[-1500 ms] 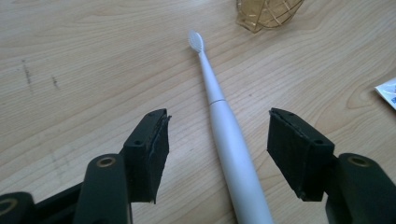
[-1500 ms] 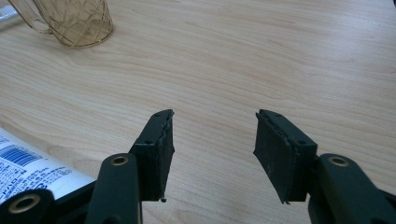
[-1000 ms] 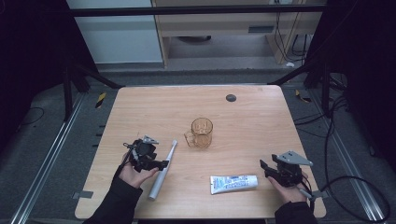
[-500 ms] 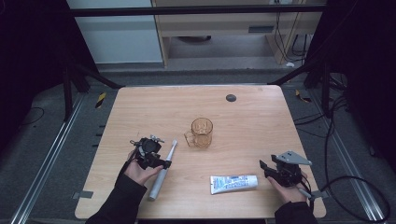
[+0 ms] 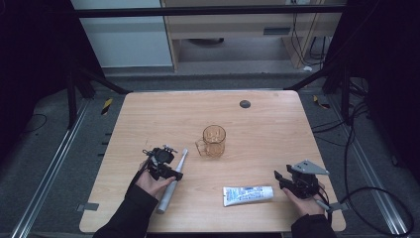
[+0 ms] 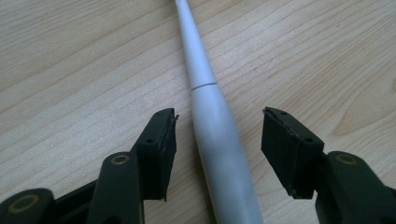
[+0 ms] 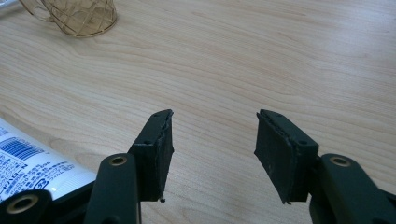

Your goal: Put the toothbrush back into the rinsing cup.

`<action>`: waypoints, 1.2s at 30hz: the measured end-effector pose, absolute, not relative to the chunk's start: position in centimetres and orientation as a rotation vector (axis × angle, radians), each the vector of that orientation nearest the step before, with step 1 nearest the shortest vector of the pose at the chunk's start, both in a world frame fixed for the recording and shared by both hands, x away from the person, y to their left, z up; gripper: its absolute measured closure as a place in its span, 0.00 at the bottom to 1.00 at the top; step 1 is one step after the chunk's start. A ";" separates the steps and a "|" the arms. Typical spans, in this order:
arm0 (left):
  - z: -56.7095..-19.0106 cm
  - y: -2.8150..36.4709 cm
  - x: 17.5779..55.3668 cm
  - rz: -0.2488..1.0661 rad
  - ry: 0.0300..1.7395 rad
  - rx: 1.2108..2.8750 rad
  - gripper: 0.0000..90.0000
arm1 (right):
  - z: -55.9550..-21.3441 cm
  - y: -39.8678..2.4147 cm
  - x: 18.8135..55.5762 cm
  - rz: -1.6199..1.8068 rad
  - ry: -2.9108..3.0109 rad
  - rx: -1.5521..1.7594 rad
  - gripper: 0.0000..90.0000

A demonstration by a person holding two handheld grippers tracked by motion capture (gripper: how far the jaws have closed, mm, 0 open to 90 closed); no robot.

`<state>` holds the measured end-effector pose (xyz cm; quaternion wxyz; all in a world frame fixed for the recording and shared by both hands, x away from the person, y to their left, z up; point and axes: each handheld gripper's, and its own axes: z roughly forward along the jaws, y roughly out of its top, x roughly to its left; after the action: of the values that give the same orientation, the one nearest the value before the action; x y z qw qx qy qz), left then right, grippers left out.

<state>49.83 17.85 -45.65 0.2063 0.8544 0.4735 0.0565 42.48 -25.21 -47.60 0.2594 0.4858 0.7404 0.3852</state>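
Observation:
A white electric toothbrush [image 5: 167, 194] lies on the wooden table [image 5: 277, 134] at the front left, head pointing away. My left gripper [image 5: 173, 172] straddles its handle [image 6: 205, 98]. The jaws have just been closing, with the handle between them, and gaps still show on both sides, so the left gripper [image 6: 217, 135] is open. At the front right my right gripper [image 5: 281, 179] rests open and empty [image 7: 212, 140], just right of a white toothpaste tube [image 5: 247, 194] [image 7: 28, 163]. An amber glass mug [image 5: 214, 140] [image 7: 79, 16] stands mid-table.
A small dark disc [image 5: 244, 104] sits near the table's far edge. Dark frame posts and cables surround the table on the floor. Bare wood stretches across the back half and between the mug and the right gripper.
My left gripper has edged right, over the toothbrush handle, and its jaws stand a little narrower. The right gripper, tube and mug have not moved.

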 end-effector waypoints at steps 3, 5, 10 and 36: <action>-46.0 17.8 50.0 0.143 1.330 2.391 0.51 | -47.6 -25.2 42.5 1.044 2.008 1.320 0.51; -46.1 17.8 50.1 0.135 1.336 2.393 0.52 | -47.6 -25.2 42.5 1.045 2.012 1.317 0.51; -46.3 17.8 50.3 0.126 1.346 2.398 0.54 | -47.6 -25.2 42.6 1.042 2.019 1.317 0.52; -46.7 17.4 50.6 0.141 1.417 2.407 0.72 | -47.6 -25.1 42.6 1.042 2.030 1.321 0.52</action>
<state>50.61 17.36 -46.67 0.1715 0.8478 0.4993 0.0497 42.61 -25.13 -47.63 0.2499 0.4850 0.7456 0.3827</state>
